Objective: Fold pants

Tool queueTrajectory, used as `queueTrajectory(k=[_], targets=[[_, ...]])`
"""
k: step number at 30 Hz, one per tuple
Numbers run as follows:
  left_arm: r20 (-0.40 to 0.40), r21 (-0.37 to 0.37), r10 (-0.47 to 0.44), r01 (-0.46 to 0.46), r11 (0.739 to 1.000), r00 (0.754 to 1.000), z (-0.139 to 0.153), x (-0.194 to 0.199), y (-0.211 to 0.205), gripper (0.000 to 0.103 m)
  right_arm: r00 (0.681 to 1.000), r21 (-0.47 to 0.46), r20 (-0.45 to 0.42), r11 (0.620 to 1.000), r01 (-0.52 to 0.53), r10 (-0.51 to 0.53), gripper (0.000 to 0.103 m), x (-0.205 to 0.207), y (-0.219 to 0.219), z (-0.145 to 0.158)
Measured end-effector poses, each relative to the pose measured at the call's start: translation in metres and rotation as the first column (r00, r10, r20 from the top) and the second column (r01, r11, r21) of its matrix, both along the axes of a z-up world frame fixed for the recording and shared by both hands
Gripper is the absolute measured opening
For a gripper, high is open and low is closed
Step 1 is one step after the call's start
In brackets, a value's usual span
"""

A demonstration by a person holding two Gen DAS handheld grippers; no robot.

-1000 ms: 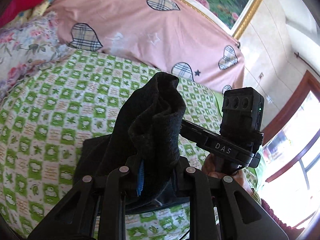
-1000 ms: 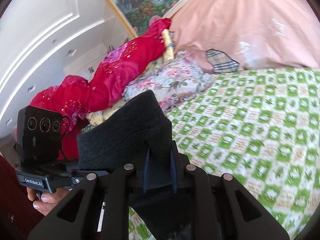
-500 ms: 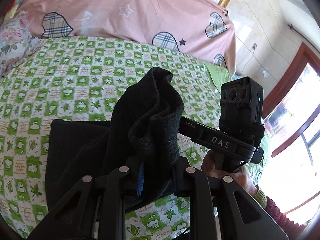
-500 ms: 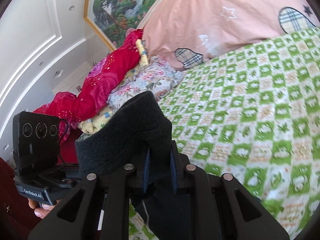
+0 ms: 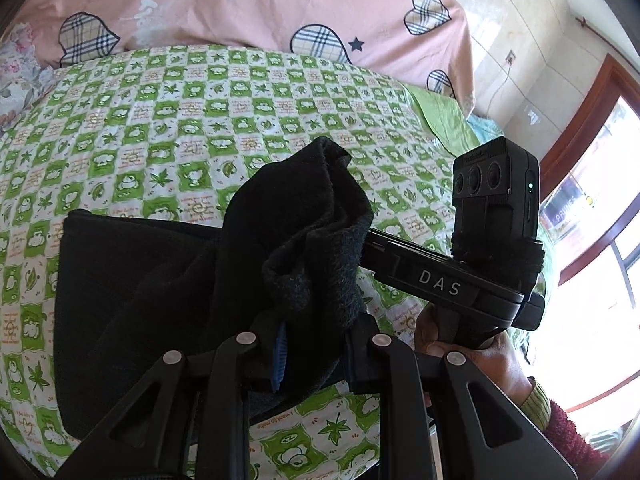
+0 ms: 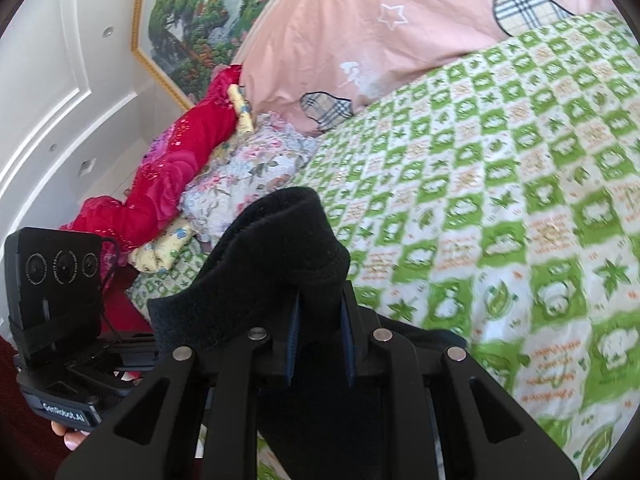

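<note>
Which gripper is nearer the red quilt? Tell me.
Left. The left gripper is on the red quilt side; the right gripper, clamping the pants, sits farther along the bed.

Green-checked bed [image 5: 208,120] bears black pants [image 5: 132,292] and pink quilt [image 5: 248,12].

A bed [image 5: 248,92] is covered by a sheet with green and white squares, and small leaves and animals are printed on it. A big pink quilt [image 5: 256,8] with checked hearts and stars is piled at the far end. A flowery pillow [image 6: 256,168] and a bright red blanket [image 6: 188,160] are heaped beside it. A painting [image 6: 208,20] of trees in a gold frame is hung on the white wall [image 6: 60,92]. Strong daylight is let in through a window [image 5: 592,216] with a brown wooden frame.
</note>
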State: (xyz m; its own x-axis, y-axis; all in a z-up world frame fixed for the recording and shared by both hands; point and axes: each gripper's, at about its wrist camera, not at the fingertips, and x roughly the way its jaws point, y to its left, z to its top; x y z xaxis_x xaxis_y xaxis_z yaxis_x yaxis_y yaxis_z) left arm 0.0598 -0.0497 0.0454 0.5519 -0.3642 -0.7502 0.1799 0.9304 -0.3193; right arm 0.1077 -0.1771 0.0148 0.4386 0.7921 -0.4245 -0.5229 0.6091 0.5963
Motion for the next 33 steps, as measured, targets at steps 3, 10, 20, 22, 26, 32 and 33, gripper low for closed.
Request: queueTrajectory(k=[3, 10, 20, 22, 26, 32, 33], targets=[[-0.009, 0.001, -0.021, 0.021, 1.000, 1.000, -0.008, 0.002, -0.006, 0.026, 0.997, -0.055, -0.009, 0.996, 0.073, -0.074, 0.021, -0.005, -0.007, -0.003], [-0.031, -0.025, -0.065, 0.065, 0.998, 0.997, -0.019, -0.001, -0.011, 0.048, 0.971, -0.049, -0.039, 0.971, 0.233, -0.235, 0.022, -0.023, -0.039, 0.000], [-0.025, -0.093, -0.059, 0.056, 0.994, 0.998, -0.009, -0.024, 0.013, 0.065, 0.931, -0.024, 0.016, 0.930, 0.366, -0.365, 0.088, -0.051, -0.049, 0.036], [-0.030, -0.111, -0.039, 0.036, 0.993, 0.999, -0.007, -0.026, 0.022, 0.066, 0.928, -0.035, 0.031, 0.928, 0.372, -0.371, 0.089, -0.055, -0.044, 0.042], [-0.016, -0.115, 0.011, -0.013, 0.993, 1.000, -0.001, -0.034, 0.040, 0.069, 0.923, -0.096, 0.057, 0.918, 0.384, -0.380, 0.095, -0.058, -0.024, 0.049], [0.048, -0.051, 0.128, -0.125, 0.991, 0.991, 0.012, -0.045, 0.073, 0.080, 0.919, -0.204, 0.049, 0.897, 0.393, -0.392, 0.100, -0.058, 0.004, 0.045], [0.047, -0.051, 0.148, -0.145, 0.988, 0.988, 0.012, -0.045, 0.080, 0.080, 0.915, -0.218, 0.043, 0.890, 0.399, -0.400, 0.101, -0.057, 0.006, 0.043]])
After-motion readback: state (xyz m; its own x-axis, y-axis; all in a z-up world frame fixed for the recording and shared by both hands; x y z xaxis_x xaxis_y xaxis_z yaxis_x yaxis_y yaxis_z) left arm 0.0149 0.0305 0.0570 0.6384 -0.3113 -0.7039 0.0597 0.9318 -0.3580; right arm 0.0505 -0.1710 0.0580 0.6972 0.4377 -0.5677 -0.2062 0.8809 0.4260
